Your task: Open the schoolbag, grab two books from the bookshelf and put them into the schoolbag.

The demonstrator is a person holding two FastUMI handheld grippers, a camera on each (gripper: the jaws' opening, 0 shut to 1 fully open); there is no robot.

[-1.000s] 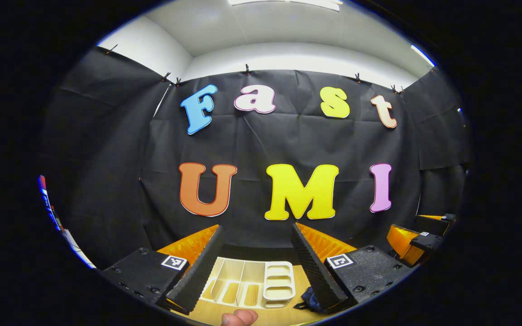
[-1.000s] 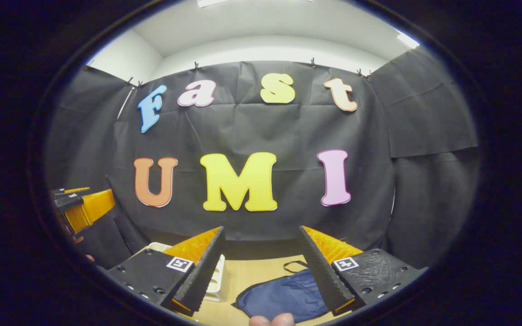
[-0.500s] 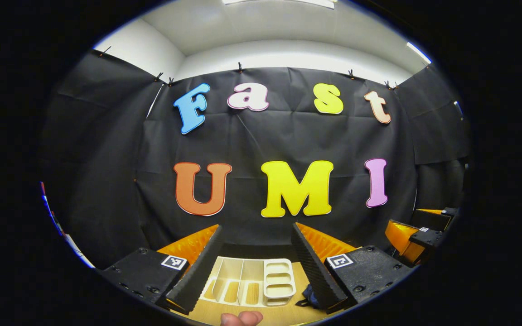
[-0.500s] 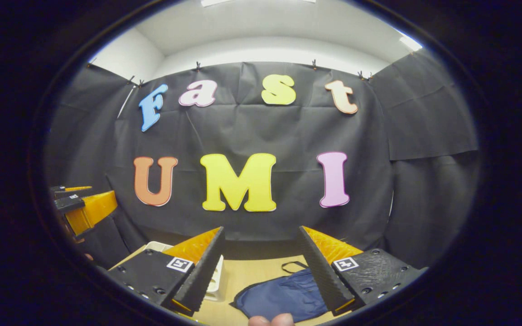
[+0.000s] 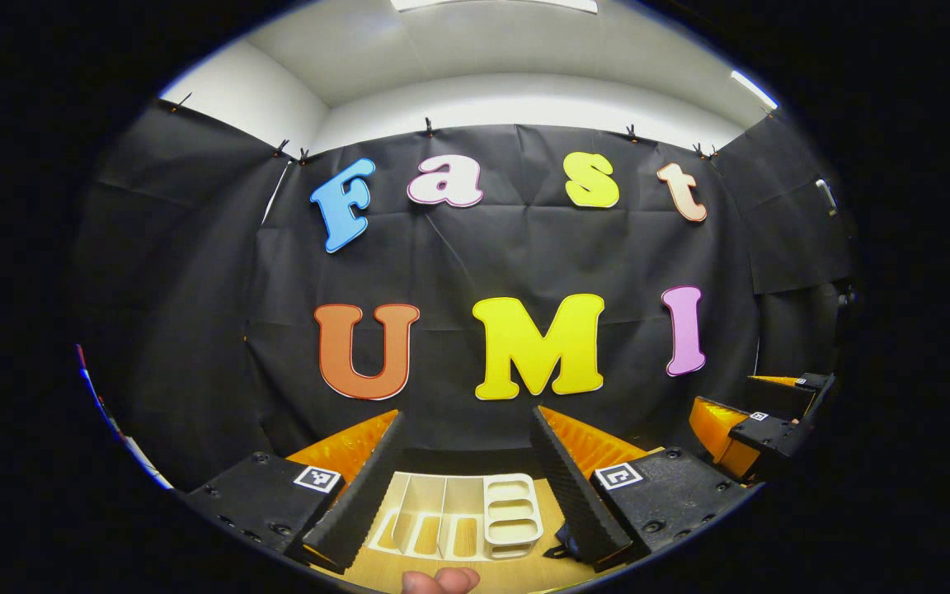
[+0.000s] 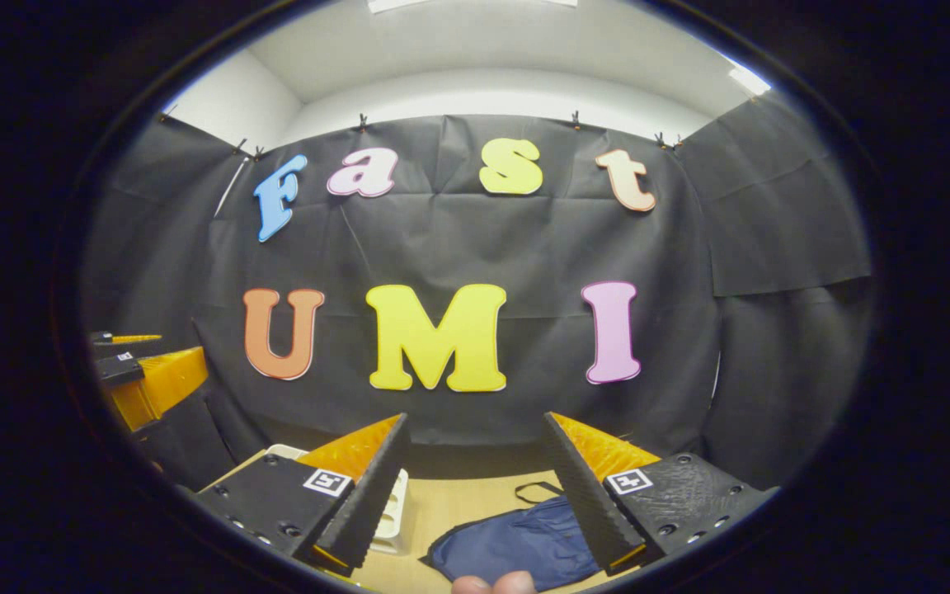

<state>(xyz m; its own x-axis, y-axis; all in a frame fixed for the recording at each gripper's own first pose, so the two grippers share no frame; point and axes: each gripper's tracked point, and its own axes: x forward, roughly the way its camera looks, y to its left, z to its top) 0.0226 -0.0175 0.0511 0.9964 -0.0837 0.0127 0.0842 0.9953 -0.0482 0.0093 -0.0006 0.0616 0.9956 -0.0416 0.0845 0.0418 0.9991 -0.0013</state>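
Schoolbag position relative to the two grippers. In the right gripper view the dark blue schoolbag lies slumped flat on the desk at the bottom centre of the frame, directly beyond and below the right gripper, its long axis running left to right across the gap between the jaws, a strap loop at its upper right. Whether its zip is open or closed cannot be told. The right gripper's jaws stand wide apart and hold nothing.

In the left gripper view the white bookshelf lies at the bottom centre, between the spread, empty jaws of the left gripper; its slots appear vacant, though their floors are partly hidden. A corner of the schoolbag shows at the lower right of that frame, just beside the bookshelf. No books can be made out.

Judgement: the right gripper is the nearer to the schoolbag, the left to the bookshelf. Vacant slots and a flat bag suit neither stage plainly, so progress stays unsettled.
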